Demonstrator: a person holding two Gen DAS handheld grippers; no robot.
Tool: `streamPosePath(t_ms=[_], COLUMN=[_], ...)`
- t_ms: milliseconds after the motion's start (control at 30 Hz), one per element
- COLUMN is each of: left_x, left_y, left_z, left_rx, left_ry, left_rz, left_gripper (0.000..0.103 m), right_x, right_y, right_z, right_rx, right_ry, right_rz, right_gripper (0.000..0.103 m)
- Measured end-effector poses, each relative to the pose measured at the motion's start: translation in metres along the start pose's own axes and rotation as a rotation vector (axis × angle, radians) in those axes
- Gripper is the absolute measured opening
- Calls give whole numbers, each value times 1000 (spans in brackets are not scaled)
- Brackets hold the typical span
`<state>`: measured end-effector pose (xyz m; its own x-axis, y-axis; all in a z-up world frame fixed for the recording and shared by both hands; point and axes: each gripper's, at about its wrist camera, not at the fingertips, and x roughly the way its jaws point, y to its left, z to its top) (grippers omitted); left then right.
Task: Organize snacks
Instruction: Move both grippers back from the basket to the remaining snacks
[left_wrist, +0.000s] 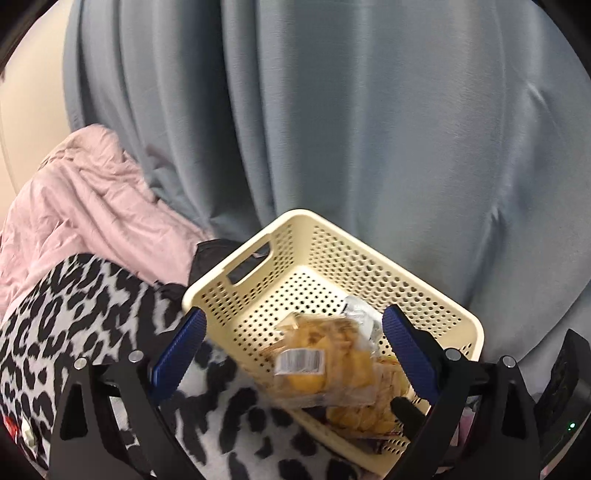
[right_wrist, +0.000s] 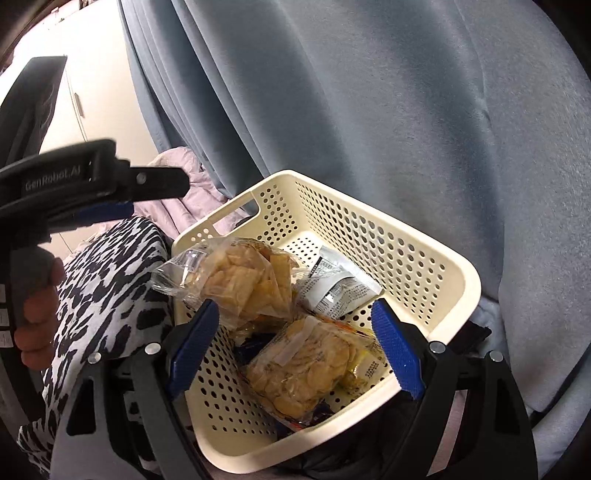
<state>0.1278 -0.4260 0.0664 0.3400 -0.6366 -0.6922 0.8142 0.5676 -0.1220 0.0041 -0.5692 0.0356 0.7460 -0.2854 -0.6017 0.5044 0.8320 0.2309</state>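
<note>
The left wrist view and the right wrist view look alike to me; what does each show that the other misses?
Only the left wrist view shows a wide spread of pink bedding. Only the right wrist view shows the left hand-held gripper from outside, the hand holding it, and the silver packet in full. Both share the cream basket, clear bags of yellow chips, the spotted cloth and the blue curtain.

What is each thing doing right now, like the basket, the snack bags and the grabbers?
basket: upright, partly filled
clear chip bag: leaning over the basket's rim, not gripped
second chip bag: lying flat inside
silver packet: lying inside
left hand-held gripper: open
right hand-held gripper: open, over the basket
</note>
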Motion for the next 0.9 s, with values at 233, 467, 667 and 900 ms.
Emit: streamPosePath(t_ms=[233, 467, 667, 900], left_x=[-20, -41, -63, -97], left_y=[12, 14, 22, 50], left_z=[-6, -12, -25, -45], left_rx=[-22, -15, -22, -84], left_ry=[-17, -41, -55, -86], left_rz=[28, 55, 91, 147], left_gripper=[95, 95, 95, 95], right_x=[-5, -16, -25, -35], right_y=[13, 21, 30, 50], right_z=[3, 5, 8, 9], right_rx=[-16, -24, -31, -58], right_ry=[-15, -36, -57, -78], right_rz=[7, 20, 30, 54], right_gripper=[86, 86, 86, 86])
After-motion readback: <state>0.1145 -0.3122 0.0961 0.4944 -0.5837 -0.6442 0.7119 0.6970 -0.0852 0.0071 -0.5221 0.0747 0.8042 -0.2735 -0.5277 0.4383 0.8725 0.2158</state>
